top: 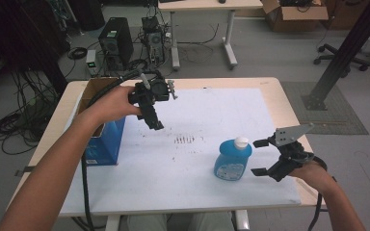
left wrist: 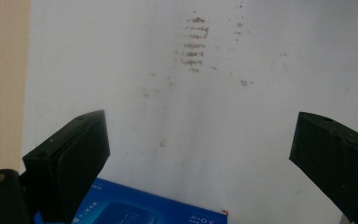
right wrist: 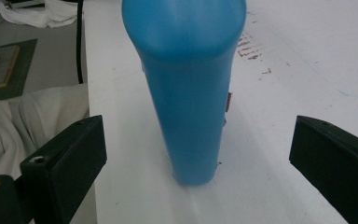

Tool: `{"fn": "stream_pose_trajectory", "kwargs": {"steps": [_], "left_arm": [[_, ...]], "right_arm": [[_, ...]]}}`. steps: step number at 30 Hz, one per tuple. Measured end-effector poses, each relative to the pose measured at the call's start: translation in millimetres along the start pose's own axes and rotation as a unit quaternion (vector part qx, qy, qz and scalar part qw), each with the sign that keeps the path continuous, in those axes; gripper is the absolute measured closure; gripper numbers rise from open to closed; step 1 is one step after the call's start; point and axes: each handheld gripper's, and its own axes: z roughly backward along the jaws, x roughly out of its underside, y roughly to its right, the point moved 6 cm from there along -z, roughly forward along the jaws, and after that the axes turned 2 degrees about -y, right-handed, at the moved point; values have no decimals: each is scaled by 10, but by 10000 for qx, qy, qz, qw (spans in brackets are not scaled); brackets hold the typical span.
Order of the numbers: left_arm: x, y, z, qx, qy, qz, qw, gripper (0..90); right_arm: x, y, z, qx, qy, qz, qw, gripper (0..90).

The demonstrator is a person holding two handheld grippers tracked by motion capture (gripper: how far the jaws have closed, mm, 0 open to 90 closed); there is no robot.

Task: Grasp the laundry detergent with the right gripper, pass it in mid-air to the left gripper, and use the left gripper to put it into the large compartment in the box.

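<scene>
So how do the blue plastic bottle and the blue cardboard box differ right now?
The blue plastic bottle stands near the table's right side, in front of the open right gripper, apart from it; the blue cardboard box sits at the left edge, below the open left gripper. The bottle is rounded and capped in white; the box is square-sided with an open top. Both are blue and upright.

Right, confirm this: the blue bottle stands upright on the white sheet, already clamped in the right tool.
Not clamped. The right gripper view shows the right tool open, its jaws clear of the blue bottle on both sides. The bottle does stand upright on the white sheet.
</scene>
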Motion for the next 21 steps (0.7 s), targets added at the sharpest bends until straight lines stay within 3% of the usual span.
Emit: {"fn": "stream_pose_trajectory", "kwargs": {"steps": [21], "left_arm": [[0,11,-5,10,-18,15,10000,51]], "right_arm": [[31,3,-167,-40,324,-29,9995,34]]}}
